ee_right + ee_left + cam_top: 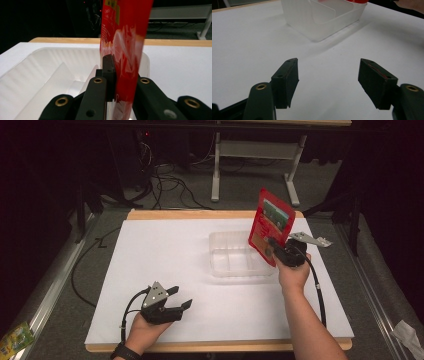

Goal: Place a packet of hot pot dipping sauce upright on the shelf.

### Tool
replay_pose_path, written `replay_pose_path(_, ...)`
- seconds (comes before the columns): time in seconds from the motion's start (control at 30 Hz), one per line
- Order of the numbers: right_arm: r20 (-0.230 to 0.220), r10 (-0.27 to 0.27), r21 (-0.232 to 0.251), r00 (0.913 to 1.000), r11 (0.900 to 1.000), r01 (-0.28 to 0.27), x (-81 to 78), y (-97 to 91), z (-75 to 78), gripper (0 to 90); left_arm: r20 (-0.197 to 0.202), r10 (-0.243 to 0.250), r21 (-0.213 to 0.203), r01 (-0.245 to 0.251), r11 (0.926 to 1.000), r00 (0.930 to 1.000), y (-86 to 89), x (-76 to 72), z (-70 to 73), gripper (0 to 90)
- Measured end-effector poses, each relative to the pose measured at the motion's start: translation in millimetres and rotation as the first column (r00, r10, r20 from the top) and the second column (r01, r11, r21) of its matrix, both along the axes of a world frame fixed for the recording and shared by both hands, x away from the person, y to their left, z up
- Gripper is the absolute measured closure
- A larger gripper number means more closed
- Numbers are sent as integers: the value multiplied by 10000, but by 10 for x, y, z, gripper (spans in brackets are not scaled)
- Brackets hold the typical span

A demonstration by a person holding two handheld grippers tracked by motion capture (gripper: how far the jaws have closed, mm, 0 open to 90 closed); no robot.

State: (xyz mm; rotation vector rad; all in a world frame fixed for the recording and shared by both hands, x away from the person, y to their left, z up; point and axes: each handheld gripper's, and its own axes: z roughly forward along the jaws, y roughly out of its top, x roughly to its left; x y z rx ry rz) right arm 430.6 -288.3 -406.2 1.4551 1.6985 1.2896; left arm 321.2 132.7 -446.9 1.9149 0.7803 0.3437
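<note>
Right gripper [276, 247] is clamping the red pouch [270, 226] near its lower edge, holding it upright, long axis vertical, directly over the clear tray's [227, 268] right end; left gripper [181, 298] is idling open, well apart.

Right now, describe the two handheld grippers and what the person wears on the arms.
Both the left gripper and the right gripper are black, each with two blocky jaws, brass-ringed screw holes and a grey three-cornered plate on top. A black cable trails from each. The forearms are bare of sleeves; a dark wristband sits on the left wrist.
</note>
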Motion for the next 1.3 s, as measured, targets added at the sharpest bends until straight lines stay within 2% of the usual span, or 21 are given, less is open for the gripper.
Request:
replay_pose_path(0.57,-131,32,-176,9999,9998,-35,-2,16,-137,848,-5,-35,37,35,10000,10000,-1,2,0,332)
replay_pose_path(0.77,-336,46,-235,9994,9997,-54,-25,9,-171,842,-12,-45,64,45,10000,10000,-8,1,1,331)
replay_pose_path(1.03,-521,166,-570,9985,9982,-196,-43,23,-258,841,-12,-74,89,74,9999,10000,-15,5,-4,331)
replay_pose_path(1.3,-549,138,-508,9984,9986,-166,-42,12,-268,837,-39,-75,77,75,9999,10000,-15,9,-6,330)
